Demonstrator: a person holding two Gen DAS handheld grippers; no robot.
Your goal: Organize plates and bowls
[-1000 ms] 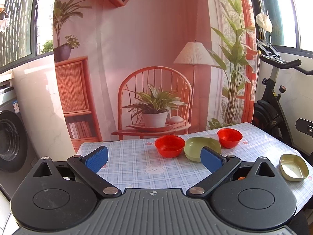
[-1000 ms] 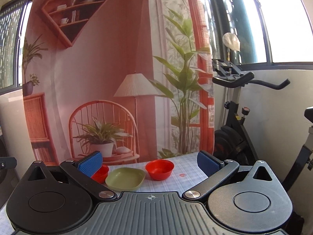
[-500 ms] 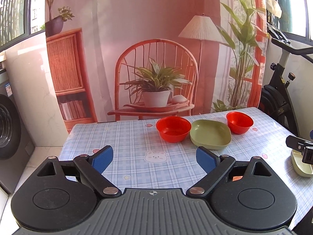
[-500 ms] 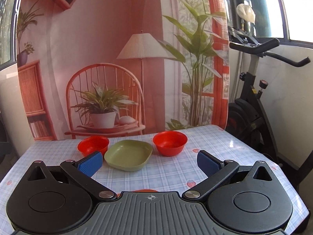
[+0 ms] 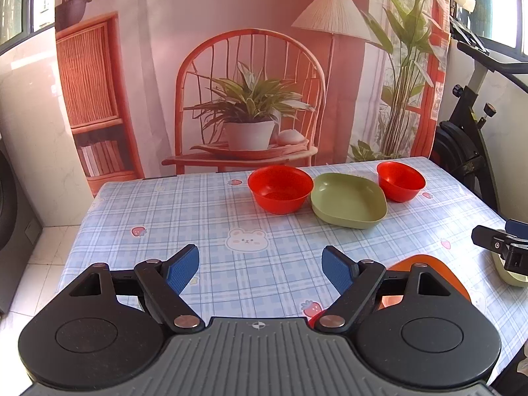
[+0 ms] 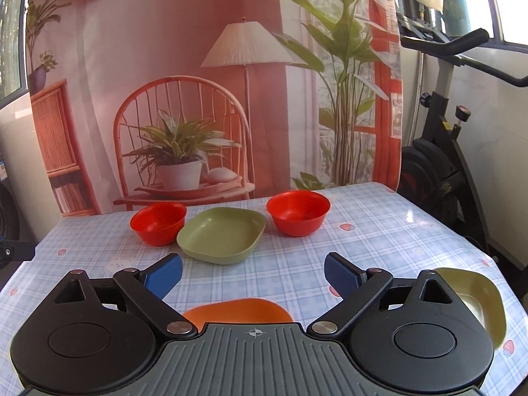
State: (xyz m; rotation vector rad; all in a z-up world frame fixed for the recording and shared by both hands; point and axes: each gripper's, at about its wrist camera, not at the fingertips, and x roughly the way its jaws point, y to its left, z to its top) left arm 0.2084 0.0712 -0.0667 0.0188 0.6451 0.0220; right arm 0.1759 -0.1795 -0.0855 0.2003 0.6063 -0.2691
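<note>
Two red bowls (image 5: pixel 280 188) (image 5: pixel 400 180) flank a green square plate (image 5: pixel 348 204) at the far side of the checked table (image 5: pixel 204 211). They also show in the right wrist view: left bowl (image 6: pixel 158 222), plate (image 6: pixel 221 236), right bowl (image 6: pixel 298 213). An orange plate (image 6: pixel 237 310) lies near the front edge, partly hidden (image 5: pixel 425 265). A second green dish (image 6: pixel 475 300) sits at the front right. My left gripper (image 5: pixel 260 269) and right gripper (image 6: pixel 252 272) are open and empty, above the near table.
An exercise bike (image 6: pixel 445 165) stands close to the table's right side. A printed backdrop (image 5: pixel 250 66) hangs behind the far edge. A washing machine (image 5: pixel 10 217) is at the left, beyond the table edge.
Both grippers have tilted down and moved toward the table; the bowls and plates look larger and lower. The orange plate and near green dish came into view. Nothing was grasped.
</note>
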